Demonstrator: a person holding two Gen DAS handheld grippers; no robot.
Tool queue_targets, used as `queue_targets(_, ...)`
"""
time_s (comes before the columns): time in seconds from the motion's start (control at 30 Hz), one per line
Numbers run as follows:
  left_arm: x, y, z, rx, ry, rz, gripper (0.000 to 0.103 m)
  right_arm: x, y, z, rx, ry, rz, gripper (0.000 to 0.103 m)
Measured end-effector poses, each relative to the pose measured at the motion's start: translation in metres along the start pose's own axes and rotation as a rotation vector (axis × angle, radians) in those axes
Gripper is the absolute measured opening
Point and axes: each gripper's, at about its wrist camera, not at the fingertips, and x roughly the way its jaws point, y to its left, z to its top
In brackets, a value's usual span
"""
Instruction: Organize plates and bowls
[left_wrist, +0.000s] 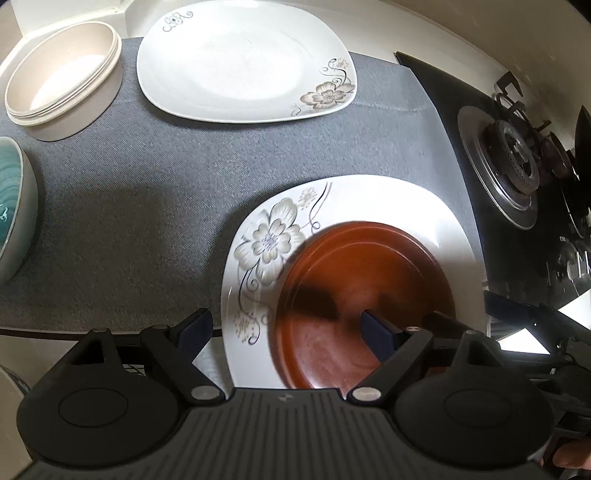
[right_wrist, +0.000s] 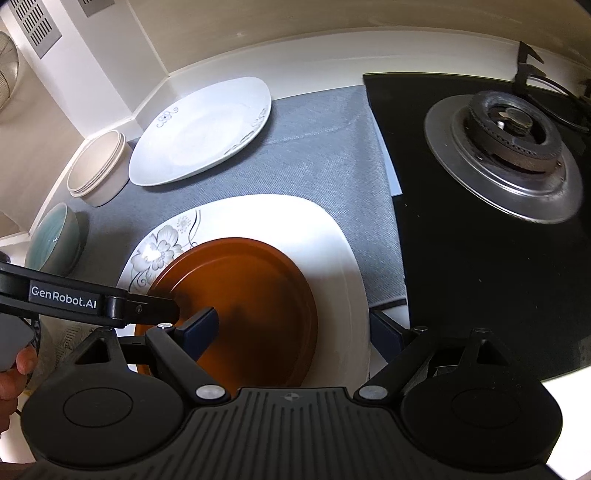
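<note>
A brown round plate (left_wrist: 365, 295) lies on a white flowered plate (left_wrist: 266, 240) at the near right of the grey mat. My left gripper (left_wrist: 286, 326) is open and hovers over the plates' near left edge, holding nothing. My right gripper (right_wrist: 295, 328) is open above the same brown plate (right_wrist: 251, 306) and white flowered plate (right_wrist: 332, 236). A second white flowered plate (left_wrist: 236, 62) lies at the back; it also shows in the right wrist view (right_wrist: 199, 133). Stacked cream bowls (left_wrist: 62, 77) stand back left, and a teal bowl (left_wrist: 14, 206) at the left.
A black gas hob with a burner (right_wrist: 506, 147) lies to the right of the grey mat (left_wrist: 147, 192). The white counter wall (right_wrist: 258, 55) runs behind. The left gripper's arm (right_wrist: 62, 295) crosses the right wrist view at the left.
</note>
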Motion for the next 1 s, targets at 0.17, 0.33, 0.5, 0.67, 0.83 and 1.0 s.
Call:
queue_targets(0.17, 0.000, -0.002, 0.004, -0.008, -0.013, 0.002, 0.090, 0.005, -0.002, 0.004, -0.007, 0.001, 0.021, 0.090)
queue_targets(0.33, 0.000, -0.002, 0.005, -0.024, -0.016, 0.007, 0.092, 0.008, -0.004, 0.007, -0.022, 0.006, 0.029, 0.090)
queue_targets(0.5, -0.017, 0.006, 0.001, -0.054, -0.061, 0.003, 0.102, 0.002, -0.009, 0.014, -0.035, -0.004, 0.045, 0.088)
queue_targets(0.67, -0.034, 0.012, 0.005, -0.073, -0.094, 0.001, 0.102, -0.006, -0.018, 0.031, -0.041, -0.034, 0.042, 0.088)
queue_targets(0.83, -0.048, 0.017, 0.021, -0.115, -0.137, 0.014, 0.102, -0.008, -0.027, 0.060, -0.018, -0.080, 0.047, 0.089)
queue_targets(1.0, -0.058, 0.025, 0.046, -0.188, -0.188, 0.050, 0.102, 0.007, -0.034, 0.096, 0.033, -0.112, 0.063, 0.089)
